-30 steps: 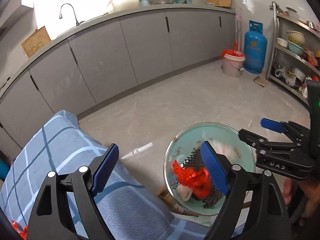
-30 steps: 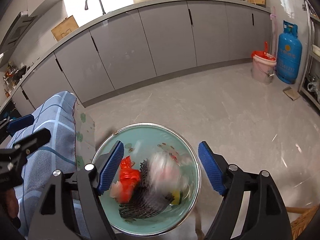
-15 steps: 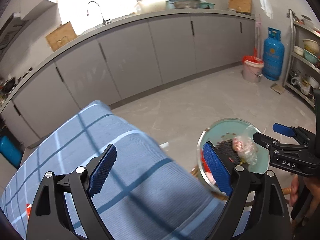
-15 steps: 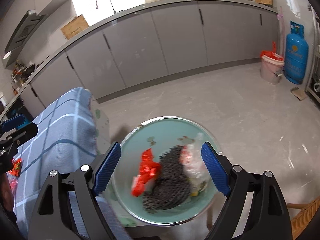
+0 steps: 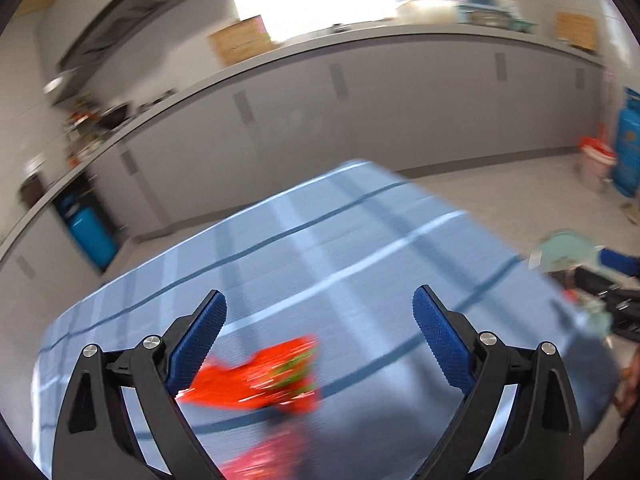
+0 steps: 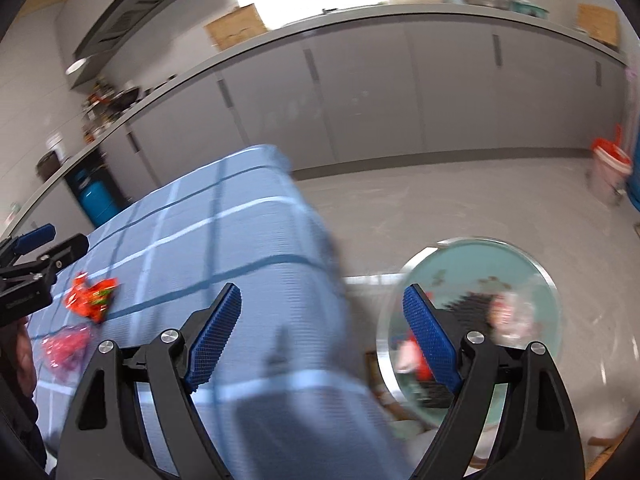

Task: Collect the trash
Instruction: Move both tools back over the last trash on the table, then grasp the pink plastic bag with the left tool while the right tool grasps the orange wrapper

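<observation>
On the blue checked tablecloth (image 5: pixel 360 248), an orange-red wrapper (image 5: pixel 264 376) is framed between the wide-spread, empty jaws of the left gripper (image 5: pixel 318 336), which have just been opening.

The wrapper is judged light, thin and crinkly, likely to slide on the cloth, so a pinch across its bunched middle is advised. A second, pinkish wrapper (image 6: pixel 66 346) near it is made out clearly only in the right wrist view. That view also shows the teal bin (image 6: pixel 472 248) beside the table, holding dark mesh and other rubbish, with the right gripper (image 6: pixel 322 338) held broadly apart and empty over the table edge.
</observation>
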Action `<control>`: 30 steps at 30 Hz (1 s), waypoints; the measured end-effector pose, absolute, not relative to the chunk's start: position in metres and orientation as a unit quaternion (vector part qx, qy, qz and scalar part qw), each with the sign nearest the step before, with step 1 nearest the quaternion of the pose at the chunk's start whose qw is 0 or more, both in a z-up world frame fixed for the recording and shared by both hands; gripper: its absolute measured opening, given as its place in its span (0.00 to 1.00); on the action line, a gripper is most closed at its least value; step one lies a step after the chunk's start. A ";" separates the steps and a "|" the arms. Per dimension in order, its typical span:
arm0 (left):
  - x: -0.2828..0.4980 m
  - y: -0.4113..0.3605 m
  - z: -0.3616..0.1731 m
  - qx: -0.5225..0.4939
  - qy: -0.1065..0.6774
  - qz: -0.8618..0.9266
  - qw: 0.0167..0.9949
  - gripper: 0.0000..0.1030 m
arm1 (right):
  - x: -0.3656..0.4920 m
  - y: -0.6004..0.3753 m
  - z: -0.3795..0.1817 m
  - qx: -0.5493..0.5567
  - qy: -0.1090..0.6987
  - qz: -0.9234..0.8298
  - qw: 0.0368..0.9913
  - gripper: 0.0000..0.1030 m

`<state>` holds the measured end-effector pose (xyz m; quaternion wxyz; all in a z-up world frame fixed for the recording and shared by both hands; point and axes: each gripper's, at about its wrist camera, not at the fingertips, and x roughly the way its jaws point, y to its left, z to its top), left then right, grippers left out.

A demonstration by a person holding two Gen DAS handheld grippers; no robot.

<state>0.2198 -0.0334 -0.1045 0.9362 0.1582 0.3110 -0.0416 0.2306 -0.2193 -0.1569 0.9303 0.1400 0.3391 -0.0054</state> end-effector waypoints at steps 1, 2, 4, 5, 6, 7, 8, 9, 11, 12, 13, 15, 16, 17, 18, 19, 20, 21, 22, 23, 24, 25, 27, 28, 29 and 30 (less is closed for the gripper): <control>0.217 -0.014 -0.105 0.154 0.313 -0.022 0.937 0.90 | 0.237 -0.205 -0.154 0.133 0.341 0.011 0.931 0.81; 0.215 0.000 -0.105 0.151 0.315 -0.010 0.937 0.90 | 0.240 -0.196 -0.152 0.127 0.341 0.021 0.931 0.81; 0.210 0.038 -0.108 0.140 0.324 0.024 0.935 0.90 | 0.252 -0.169 -0.146 0.110 0.339 0.046 0.933 0.81; 0.208 0.049 -0.109 0.137 0.328 0.034 0.934 0.91 | 0.257 -0.158 -0.144 0.103 0.338 0.057 0.934 0.81; 0.204 0.064 -0.113 0.130 0.336 0.048 0.932 0.91 | 0.259 -0.150 -0.143 0.099 0.337 0.064 0.934 0.81; 0.198 0.076 -0.115 0.118 0.342 0.053 0.931 0.91 | 0.263 -0.137 -0.141 0.092 0.337 0.076 0.934 0.81; 0.196 0.084 -0.116 0.110 0.346 0.052 0.930 0.91 | 0.265 -0.130 -0.139 0.089 0.336 0.082 0.934 0.81; 0.189 0.093 -0.118 0.102 0.351 0.051 0.929 0.91 | 0.267 -0.121 -0.138 0.085 0.337 0.090 0.933 0.81; 0.180 0.098 -0.121 0.094 0.356 0.044 0.929 0.91 | 0.268 -0.109 -0.136 0.079 0.337 0.098 0.933 0.83; 0.175 0.100 -0.124 0.088 0.361 0.036 0.928 0.91 | 0.267 -0.102 -0.136 0.074 0.339 0.100 0.933 0.84; 0.170 0.099 -0.126 0.083 0.366 0.029 0.927 0.91 | 0.265 -0.100 -0.136 0.072 0.340 0.100 0.932 0.85; 0.164 0.095 -0.132 0.074 0.373 0.005 0.925 0.91 | 0.258 -0.095 -0.140 0.070 0.348 0.101 0.929 0.85; 0.163 0.091 -0.137 0.072 0.379 -0.007 0.923 0.91 | 0.253 -0.093 -0.142 0.070 0.353 0.100 0.928 0.85; 0.162 0.089 -0.141 0.069 0.384 -0.013 0.921 0.91 | 0.249 -0.094 -0.144 0.071 0.355 0.098 0.927 0.85; 0.162 0.086 -0.145 0.064 0.389 -0.021 0.919 0.91 | 0.245 -0.094 -0.146 0.073 0.360 0.097 0.925 0.85; 0.163 0.083 -0.150 0.063 0.394 -0.029 0.916 0.91 | 0.241 -0.094 -0.148 0.074 0.362 0.096 0.924 0.85; 0.164 0.081 -0.155 0.063 0.400 -0.034 0.914 0.90 | 0.238 -0.094 -0.149 0.074 0.365 0.094 0.923 0.85; 0.165 0.080 -0.161 0.059 0.407 -0.038 0.911 0.89 | 0.236 -0.094 -0.150 0.073 0.367 0.092 0.923 0.85; 0.166 0.079 -0.164 0.058 0.412 -0.039 0.909 0.88 | 0.234 -0.094 -0.150 0.071 0.368 0.091 0.923 0.86; 0.167 0.079 -0.168 0.056 0.416 -0.041 0.907 0.81 | 0.233 -0.094 -0.150 0.070 0.368 0.091 0.923 0.86; 0.168 0.080 -0.170 0.051 0.422 -0.045 0.904 0.69 | 0.233 -0.094 -0.148 0.069 0.367 0.091 0.923 0.86; 0.168 0.082 -0.172 0.044 0.428 -0.050 0.901 0.64 | 0.233 -0.094 -0.148 0.068 0.366 0.091 0.924 0.86; 0.167 0.083 -0.174 0.034 0.433 -0.060 0.899 0.46 | 0.235 -0.091 -0.145 0.066 0.364 0.093 0.924 0.86; 0.167 0.083 -0.174 0.034 0.432 -0.061 0.899 0.39 | 0.236 -0.090 -0.144 0.064 0.364 0.096 0.924 0.86; 0.166 0.084 -0.173 0.032 0.432 -0.061 0.899 0.23 | 0.238 -0.086 -0.142 0.060 0.362 0.100 0.925 0.86; 0.165 0.087 -0.171 0.028 0.431 -0.062 0.900 0.20 | 0.241 -0.082 -0.140 0.054 0.360 0.104 0.926 0.86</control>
